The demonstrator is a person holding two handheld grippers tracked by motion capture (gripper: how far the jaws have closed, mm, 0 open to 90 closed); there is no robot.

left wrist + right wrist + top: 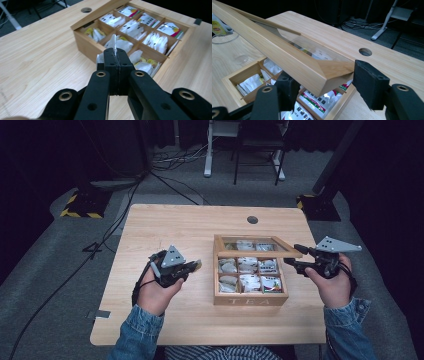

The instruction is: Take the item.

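Note:
A wooden tea box (250, 300) marked TEA stands right of the table's middle, its compartments holding several tea bags. Its glass-paned lid (257, 254) is tilted up over the box. My right gripper (296, 256) is at the lid's right corner; in the right gripper view the gripper (327, 85) is shut on that corner of the lid (287, 57), above the open compartments (229, 82). My left gripper (196, 265) hovers just left of the box, shut on a thin pale tea bag (114, 43) that sticks up from the closed tips (116, 53).
The light wooden table (165, 225) has a round cable hole (252, 219) behind the box. On the grey floor beyond are a white desk leg (207, 150), cables, and black stand bases with yellow stripes (80, 207).

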